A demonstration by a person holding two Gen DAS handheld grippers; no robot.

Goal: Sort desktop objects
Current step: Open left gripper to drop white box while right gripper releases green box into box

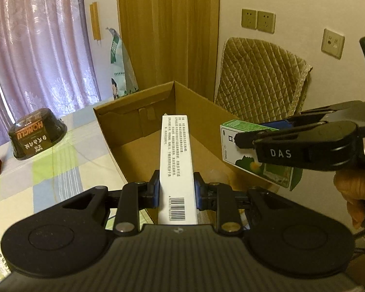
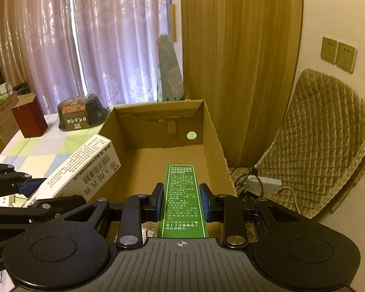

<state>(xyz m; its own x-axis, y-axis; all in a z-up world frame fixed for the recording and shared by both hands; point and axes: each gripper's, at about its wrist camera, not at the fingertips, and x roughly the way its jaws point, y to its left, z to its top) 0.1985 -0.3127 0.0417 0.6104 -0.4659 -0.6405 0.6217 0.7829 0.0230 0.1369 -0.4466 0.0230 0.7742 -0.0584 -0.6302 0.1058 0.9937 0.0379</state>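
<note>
Jaws of the left gripper (image 1: 176, 189) are clamping the long sides of a white carton (image 1: 175, 160), and those of the right gripper (image 2: 181, 202) are pinching a green carton (image 2: 182, 199) the same way. Both cartons are hanging above the open cardboard box (image 2: 214, 133) standing on the checked surface (image 1: 60, 165). They are looking light and thin-walled, likely crushing under hard squeezing, so gripping across the narrow faces near mid-length is suiting them.
</note>
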